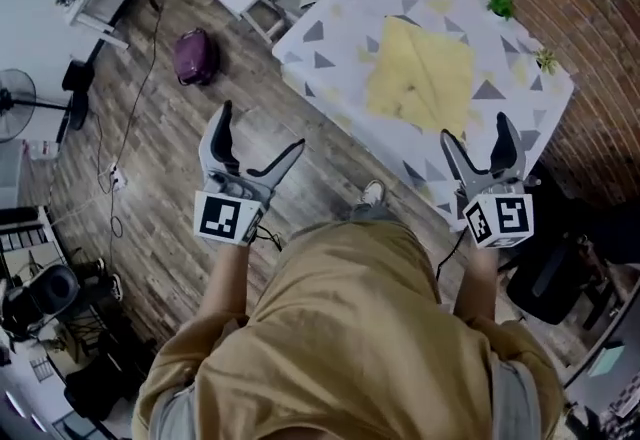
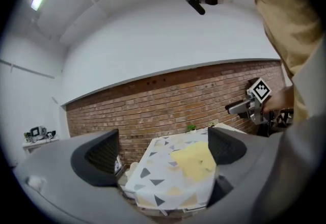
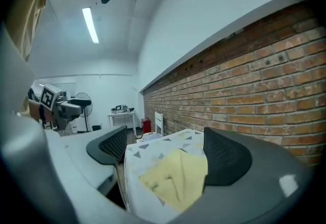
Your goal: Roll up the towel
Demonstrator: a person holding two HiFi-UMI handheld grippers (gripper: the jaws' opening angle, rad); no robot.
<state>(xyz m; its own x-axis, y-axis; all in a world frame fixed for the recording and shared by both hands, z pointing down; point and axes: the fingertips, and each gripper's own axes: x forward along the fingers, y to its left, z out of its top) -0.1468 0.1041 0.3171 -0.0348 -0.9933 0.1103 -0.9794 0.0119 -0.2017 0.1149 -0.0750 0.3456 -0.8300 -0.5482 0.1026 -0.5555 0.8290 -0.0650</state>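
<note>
Flat yellow cloth towel (image 1: 421,74) lies on the patterned table (image 1: 330,43) at twelve o'clock; left claw (image 1: 255,148) and right claw (image 1: 482,150) hang released, empty.

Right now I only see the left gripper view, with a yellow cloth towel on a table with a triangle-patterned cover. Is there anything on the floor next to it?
Observer: Yes. The head view shows a purple soft bag on the wooden floor, left of the table.
Operator: Are the other gripper's fingers open?
Observer: In the right gripper view, the right gripper has its fingers apart and holds nothing.
Operator: Anything else around?
Observer: A black standing fan at the room's far left.
</note>
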